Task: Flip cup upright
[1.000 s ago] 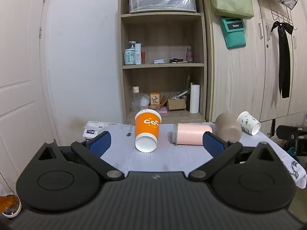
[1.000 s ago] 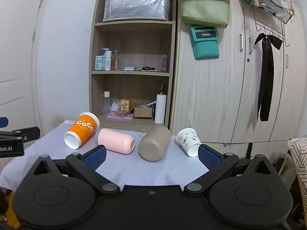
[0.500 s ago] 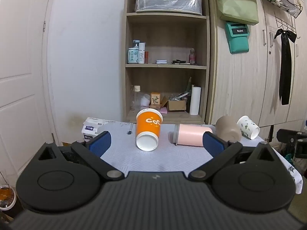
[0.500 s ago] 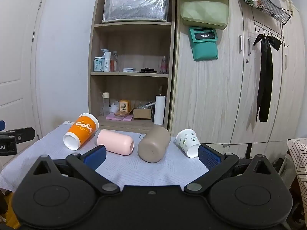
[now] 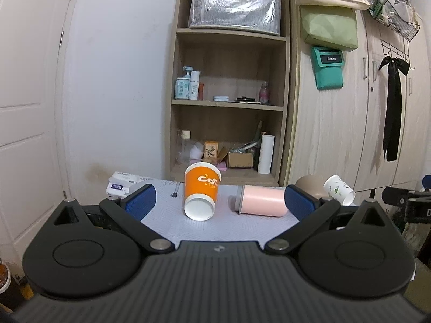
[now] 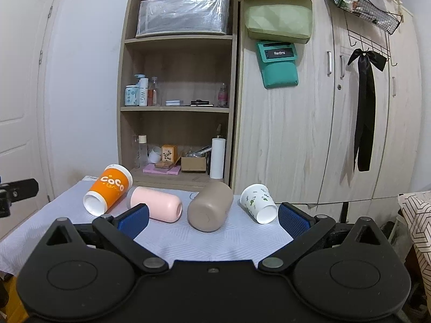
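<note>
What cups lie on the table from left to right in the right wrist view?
Orange paper cup with white lettering → pale pink cylindrical cup → taupe rounded cup → small white paper cup with green leaf print, all on their sides.

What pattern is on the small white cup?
Small green leafy sprigs on the white cup, clearest in the right wrist view.

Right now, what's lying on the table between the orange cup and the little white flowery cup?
Two tipped-over cups: a pink cup beside the orange cup, then a brown cup before the white flowery cup. The right wrist view shows the whole row.
</note>
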The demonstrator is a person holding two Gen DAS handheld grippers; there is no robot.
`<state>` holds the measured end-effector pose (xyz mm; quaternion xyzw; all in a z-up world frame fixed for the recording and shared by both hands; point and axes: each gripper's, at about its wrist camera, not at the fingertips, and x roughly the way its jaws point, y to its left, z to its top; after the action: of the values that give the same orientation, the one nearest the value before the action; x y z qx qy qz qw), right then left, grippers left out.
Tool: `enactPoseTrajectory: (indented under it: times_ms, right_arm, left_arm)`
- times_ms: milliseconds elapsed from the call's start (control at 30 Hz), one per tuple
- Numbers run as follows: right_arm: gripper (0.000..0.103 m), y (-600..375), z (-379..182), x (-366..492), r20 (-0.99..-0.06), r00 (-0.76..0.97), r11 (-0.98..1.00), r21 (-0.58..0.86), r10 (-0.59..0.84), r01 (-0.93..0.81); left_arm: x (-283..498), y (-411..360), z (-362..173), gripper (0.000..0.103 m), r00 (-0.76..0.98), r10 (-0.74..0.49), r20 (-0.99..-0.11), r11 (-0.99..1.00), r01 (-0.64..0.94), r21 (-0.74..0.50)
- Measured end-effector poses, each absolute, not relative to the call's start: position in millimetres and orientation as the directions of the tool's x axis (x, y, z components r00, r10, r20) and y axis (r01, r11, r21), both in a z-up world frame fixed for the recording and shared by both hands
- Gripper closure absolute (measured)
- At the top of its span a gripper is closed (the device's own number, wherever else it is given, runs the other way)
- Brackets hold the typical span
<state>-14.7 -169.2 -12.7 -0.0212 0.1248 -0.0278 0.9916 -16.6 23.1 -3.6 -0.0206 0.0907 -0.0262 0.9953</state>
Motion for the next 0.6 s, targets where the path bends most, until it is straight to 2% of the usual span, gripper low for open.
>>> enactPoseTrajectory:
  times_ms: [367, 600]
  right_arm:
    - [0.000, -163.9, -12.4, -15.8, -0.245, 0.968, 0.997, -0.073, -0.055, 0.038]
    - [0.000, -159.1, -16.4, -12.7, -0.265, 0.962, 0.996, -0.076, -0.068, 0.049]
  left_arm:
    - [-18.0, 21.0, -3.4, 0.000, 0.983, -0.051, -0.178, 0.998, 0.046, -0.033]
    - [-12.9, 21.3, -0.8, 0.000, 0.964, -0.110, -0.241, 0.992, 0.090, -0.090]
